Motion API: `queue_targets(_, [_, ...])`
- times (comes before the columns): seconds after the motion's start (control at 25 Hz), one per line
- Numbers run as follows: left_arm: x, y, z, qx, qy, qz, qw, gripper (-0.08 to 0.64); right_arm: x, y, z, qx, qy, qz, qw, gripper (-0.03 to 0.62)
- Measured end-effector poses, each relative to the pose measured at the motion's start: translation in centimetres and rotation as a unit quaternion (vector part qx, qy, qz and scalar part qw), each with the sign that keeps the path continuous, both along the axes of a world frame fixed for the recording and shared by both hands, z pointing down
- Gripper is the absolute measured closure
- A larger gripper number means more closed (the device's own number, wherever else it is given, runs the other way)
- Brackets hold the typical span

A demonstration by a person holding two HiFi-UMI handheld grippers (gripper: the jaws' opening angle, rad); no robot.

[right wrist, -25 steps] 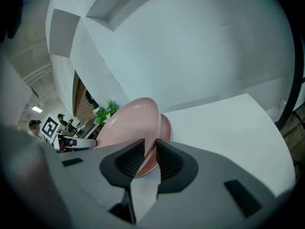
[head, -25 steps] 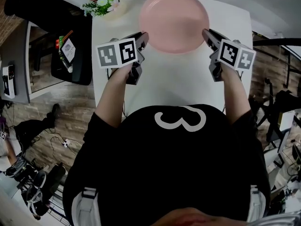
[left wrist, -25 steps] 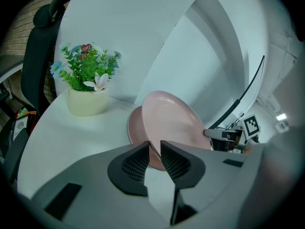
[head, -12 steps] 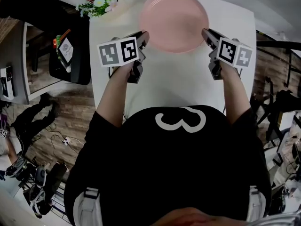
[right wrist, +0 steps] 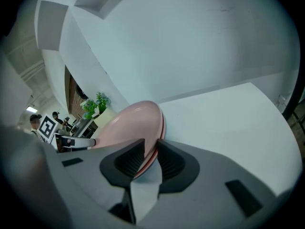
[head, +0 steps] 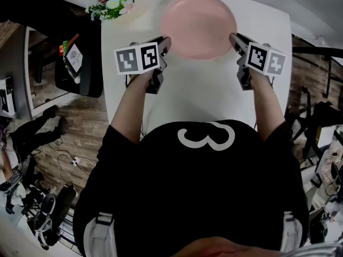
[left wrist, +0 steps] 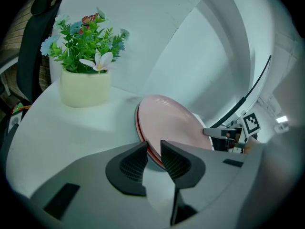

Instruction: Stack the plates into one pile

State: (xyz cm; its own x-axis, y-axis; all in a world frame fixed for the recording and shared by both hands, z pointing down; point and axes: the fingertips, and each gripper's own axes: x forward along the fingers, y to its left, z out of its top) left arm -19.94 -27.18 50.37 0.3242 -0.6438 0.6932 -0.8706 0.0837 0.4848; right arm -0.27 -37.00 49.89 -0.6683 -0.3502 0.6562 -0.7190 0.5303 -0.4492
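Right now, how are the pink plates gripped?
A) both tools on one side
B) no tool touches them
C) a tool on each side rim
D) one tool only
C: the left tool and the right tool each clamp the rim of the pink plates, on opposite sides.

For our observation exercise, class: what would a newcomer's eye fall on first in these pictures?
The pink plates, piled at the far end of the white table, draw the eye first. The left claw and right claw grip the pile's rim from opposite sides. A pot of flowers stands at the table's far left corner.
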Motion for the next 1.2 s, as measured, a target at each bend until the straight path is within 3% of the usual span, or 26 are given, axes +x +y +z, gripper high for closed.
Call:
queue_targets(0.44, [-0.9,-0.1,0.4,0.005,0.022,0.006,0.9997,0.474,-1.4,0.1,0.3,0.011,0.010,0.005,1.000,0.474])
queue_targets(0.72, [-1.5,1.1,0.1,0.022,-0.007,-0.004,0.9997,0.417,-0.1,0.2,0.9,0.018,0.031,0.027,0.999,0.419])
queue_targets(0.96, [-1.5,3.3,-2.0,0.047,-0.026,-0.015,0.9984,0.402,1.3,1.2,-0.1,0.026,0.007,0.029,0.999,0.413])
queue_targets(1.2, [1.6,6.4,-5.6,0.074,-0.032,-0.013,0.9966,0.402,3.9,4.2,-3.5,0.049,-0.036,0.027,0.998,0.413])
